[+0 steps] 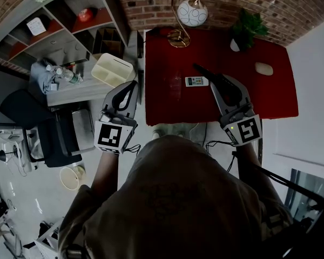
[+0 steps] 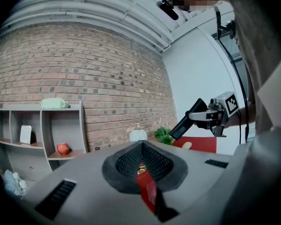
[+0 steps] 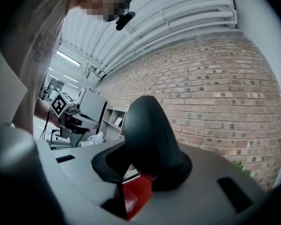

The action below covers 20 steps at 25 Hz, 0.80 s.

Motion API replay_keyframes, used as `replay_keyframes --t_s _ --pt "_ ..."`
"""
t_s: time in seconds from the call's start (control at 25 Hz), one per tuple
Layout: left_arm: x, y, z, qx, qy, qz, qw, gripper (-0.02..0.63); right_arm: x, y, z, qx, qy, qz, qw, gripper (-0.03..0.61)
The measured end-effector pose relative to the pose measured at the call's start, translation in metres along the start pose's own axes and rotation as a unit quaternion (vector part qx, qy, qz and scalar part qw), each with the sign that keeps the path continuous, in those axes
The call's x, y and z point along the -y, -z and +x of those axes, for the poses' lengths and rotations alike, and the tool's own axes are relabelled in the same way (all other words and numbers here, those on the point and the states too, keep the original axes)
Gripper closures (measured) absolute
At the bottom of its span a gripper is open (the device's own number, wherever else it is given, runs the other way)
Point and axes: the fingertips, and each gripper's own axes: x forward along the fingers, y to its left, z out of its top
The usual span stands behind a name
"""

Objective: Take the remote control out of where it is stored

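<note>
In the head view, the remote control (image 1: 196, 81) lies flat on the red table (image 1: 270, 96), out in the open near the table's front edge. It is a small, pale oblong with a greenish patch towards its left end and tiny buttons, and its print is too small to read. Your right gripper (image 1: 208, 75) hangs just beside it, and your left gripper (image 1: 133, 85) is left of the table. Each gripper's cube carries a black-and-white square marker. In the left gripper view, your left jaws meet at the tips with nothing between them. In the right gripper view, your right jaws also stand together and empty, with red tabletop showing beneath
</note>
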Motion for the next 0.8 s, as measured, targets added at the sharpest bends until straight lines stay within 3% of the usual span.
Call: replay_keyframes --t_s 0.36,0.8 --pt "0.007 0.004 0.004 -0.004 0.009 -0.008 0.9999 0.603 0.017 0.053 0.021 -0.106 0.018 0.021 0.994 0.469" --pt "0.013 0.013 0.006 -0.015 0.014 -0.016 0.9997 0.603 0.01 0.154 0.041 -0.236 -0.002 0.035 0.971 0.469"
